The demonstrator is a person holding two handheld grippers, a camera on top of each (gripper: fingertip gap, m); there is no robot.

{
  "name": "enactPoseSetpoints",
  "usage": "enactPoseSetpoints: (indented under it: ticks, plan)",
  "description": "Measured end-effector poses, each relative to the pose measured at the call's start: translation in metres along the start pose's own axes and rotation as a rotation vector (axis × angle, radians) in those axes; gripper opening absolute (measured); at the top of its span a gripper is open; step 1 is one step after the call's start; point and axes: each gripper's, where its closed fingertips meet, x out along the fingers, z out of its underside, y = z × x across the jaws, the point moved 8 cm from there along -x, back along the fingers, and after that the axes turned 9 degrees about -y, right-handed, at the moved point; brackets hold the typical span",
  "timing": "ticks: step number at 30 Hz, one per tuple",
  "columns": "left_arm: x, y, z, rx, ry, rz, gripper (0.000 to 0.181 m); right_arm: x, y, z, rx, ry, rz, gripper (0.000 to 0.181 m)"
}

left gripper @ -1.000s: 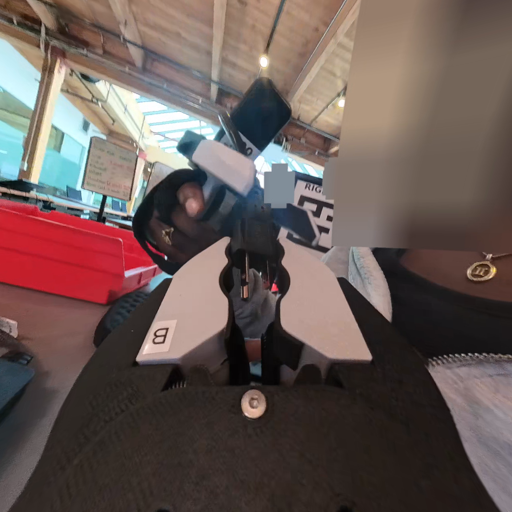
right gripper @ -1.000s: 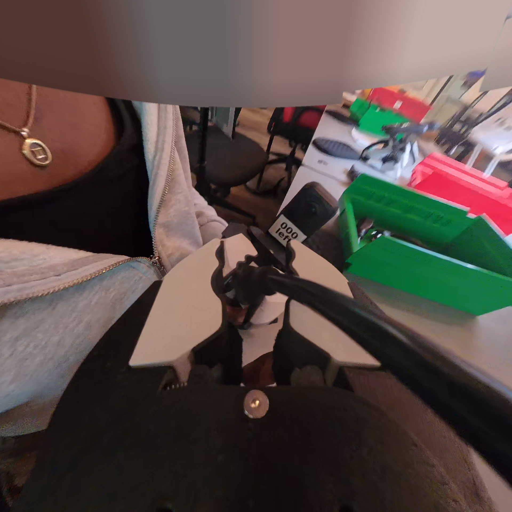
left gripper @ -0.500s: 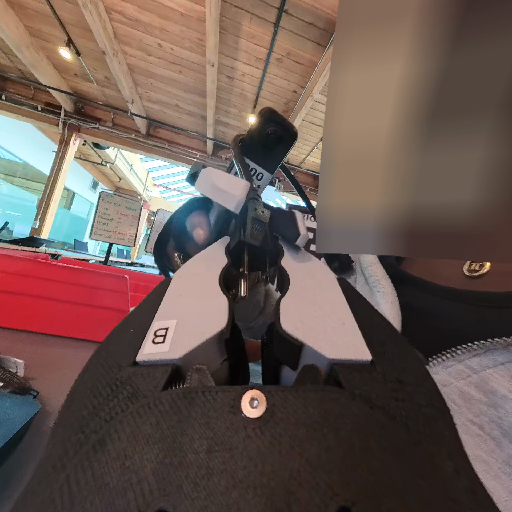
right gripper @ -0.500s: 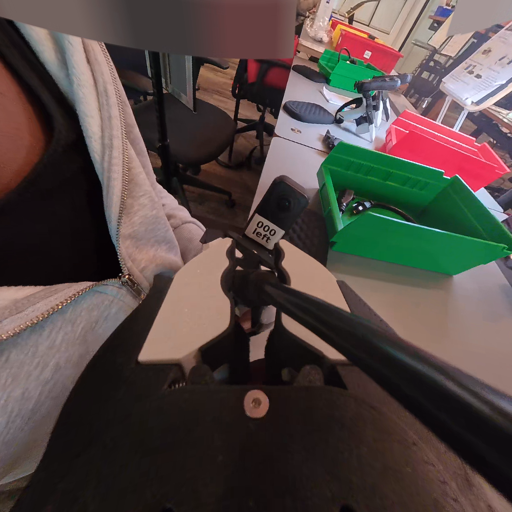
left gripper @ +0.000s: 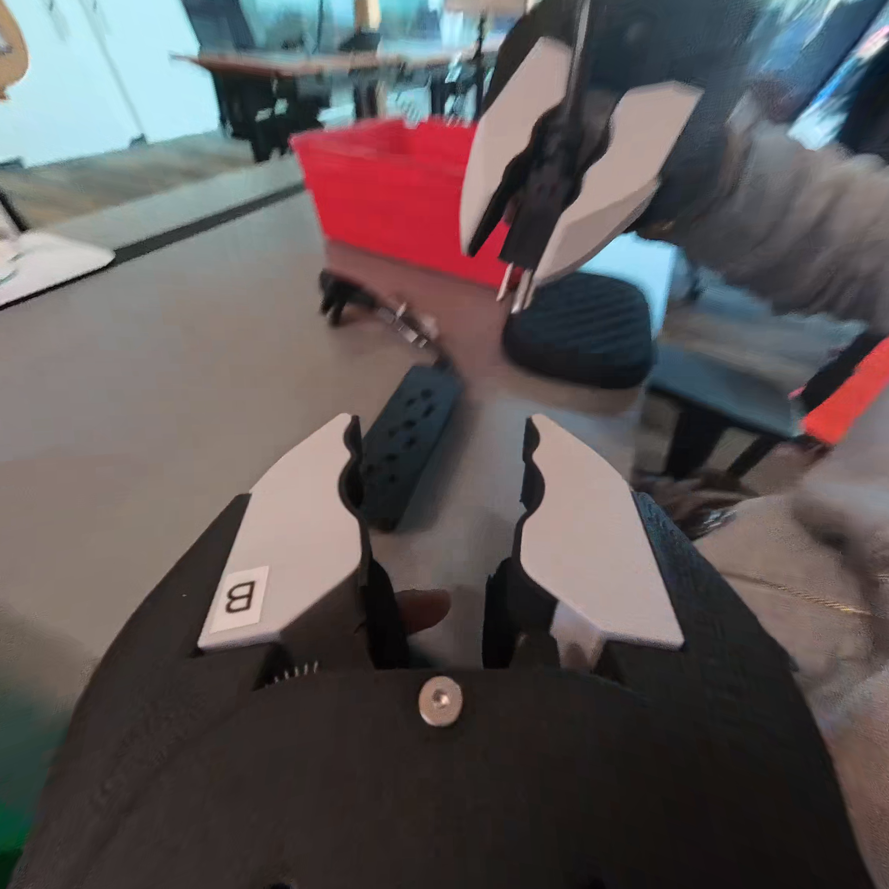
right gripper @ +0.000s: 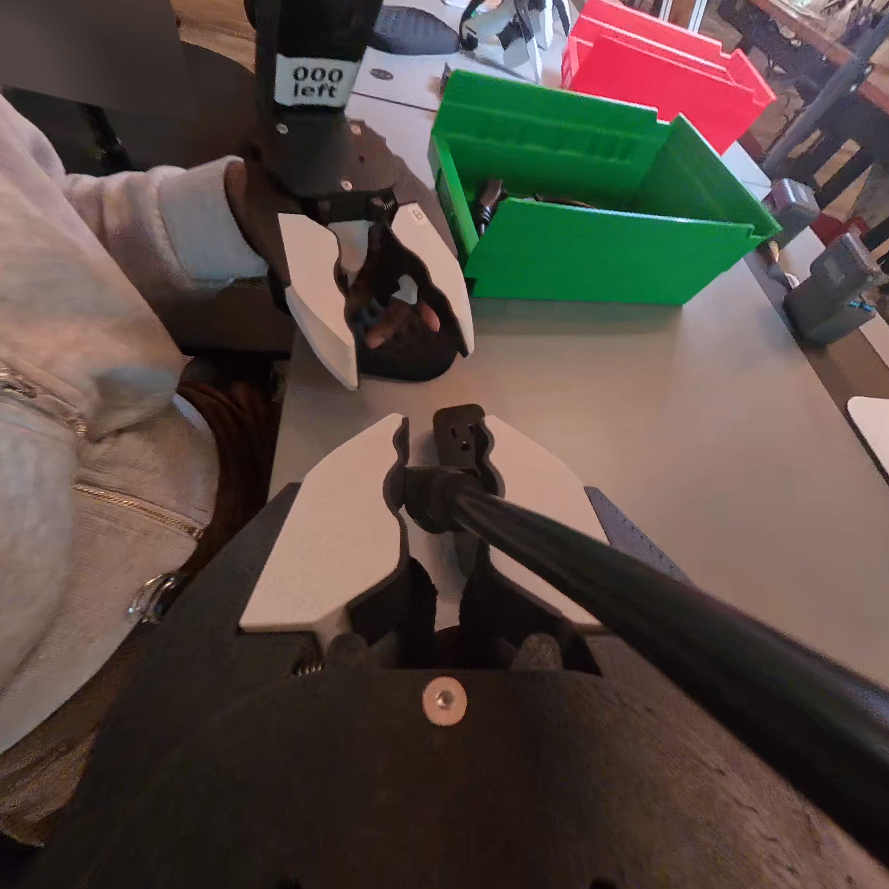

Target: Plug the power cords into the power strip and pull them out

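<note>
A black power strip [left gripper: 409, 462] lies on the grey table [left gripper: 144, 385]; its end outlet also shows in the right wrist view [right gripper: 459, 438]. My left gripper [left gripper: 440, 423] is open wide and empty, just above the strip's near end. My right gripper [right gripper: 445, 423] is shut on a black plug [right gripper: 433, 500], whose thick cord [right gripper: 625, 601] runs to the lower right. In the left wrist view the right gripper [left gripper: 510, 269] hangs above the table with the plug [left gripper: 543, 192] pointing prongs down. In the right wrist view the left gripper [right gripper: 409, 368] is open with nothing between its fingers.
A green bin [right gripper: 601, 260] holding cables stands behind the strip, with a red bin [right gripper: 664, 72] beyond it. Another red bin [left gripper: 394, 192], a black ribbed pad [left gripper: 582, 332] and a small black and metal part [left gripper: 365, 303] lie farther along the table. Grey devices [right gripper: 832, 288] sit at the right edge. Some 7 centimetres of space lies between my two pairs of fingers.
The plug passed from my left gripper to my right: the right closed on it, then the left opened wide and let go. Both grippers swung down from pointing upward toward the table and strip.
</note>
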Motion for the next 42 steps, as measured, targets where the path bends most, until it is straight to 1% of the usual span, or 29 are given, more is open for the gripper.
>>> enactPoseSetpoints:
  ticks: [1,2,4,5,7,8,10,12,15,18,21,25,29,31,33,36,38,41,42]
  plan:
    - [0.003,-0.007,0.003,-0.006,-0.054,-0.041,0.064,0.005,0.004,0.002,0.012,-0.004,-0.003,0.025]
    - [0.006,-0.011,0.005,-0.023,-0.102,-0.048,0.062,0.010,0.007,0.003,0.022,-0.007,-0.012,0.025]
    - [0.015,-0.015,0.009,-0.062,-0.197,-0.018,0.050,0.022,0.013,0.006,0.033,-0.014,-0.029,0.026]
    - [0.019,-0.017,0.011,-0.045,-0.258,-0.010,0.049,0.028,0.017,0.008,0.042,-0.019,-0.042,0.026]
    - [0.025,-0.023,0.016,0.067,-0.365,-0.042,0.049,0.041,0.022,0.011,0.082,-0.017,-0.085,0.026]
    - [0.028,-0.027,0.017,0.133,-0.395,-0.048,0.049,0.048,0.025,0.012,0.110,-0.010,-0.112,0.026]
    - [0.032,-0.035,0.019,0.223,-0.407,-0.020,0.047,0.061,0.029,0.013,0.171,0.008,-0.171,0.026]
    - [0.036,-0.038,0.021,0.199,-0.441,0.082,0.045,0.073,0.032,0.014,0.220,0.022,-0.211,0.027]
    - [0.040,-0.040,0.024,0.157,-0.480,0.162,0.041,0.087,0.034,0.017,0.249,0.026,-0.221,0.027]
    - [0.041,-0.044,0.025,0.104,-0.481,0.182,0.040,0.096,0.037,0.021,0.224,-0.007,-0.197,0.027]
    - [0.042,-0.048,0.026,0.040,-0.493,0.219,0.040,0.099,0.037,0.020,0.160,-0.051,-0.185,0.027]
    - [0.045,-0.053,0.026,-0.048,-0.518,0.280,0.041,0.102,0.033,0.014,0.019,-0.124,-0.178,0.027]
    - [0.045,-0.052,0.026,-0.049,-0.515,0.279,0.041,0.110,0.028,0.009,-0.054,-0.180,-0.179,0.027]
    - [0.046,-0.052,0.029,-0.045,-0.555,0.265,0.037,0.116,0.027,0.010,-0.094,-0.223,-0.158,0.027]
    - [0.046,-0.053,0.029,-0.046,-0.545,0.250,0.035,0.115,0.031,0.014,-0.078,-0.196,-0.176,0.027]
    - [0.044,-0.057,0.027,-0.096,-0.510,0.251,0.029,0.109,0.031,0.022,-0.092,-0.132,-0.137,0.027]
    - [0.041,-0.058,0.026,-0.112,-0.474,0.262,0.030,0.105,0.030,0.025,-0.110,-0.111,-0.101,0.027]
    - [0.030,-0.060,0.018,-0.114,-0.332,0.268,0.046,0.105,0.029,0.026,-0.125,-0.106,-0.081,0.027]
    - [0.026,-0.060,0.015,-0.097,-0.271,0.255,0.047,0.106,0.028,0.026,-0.132,-0.106,-0.081,0.027]
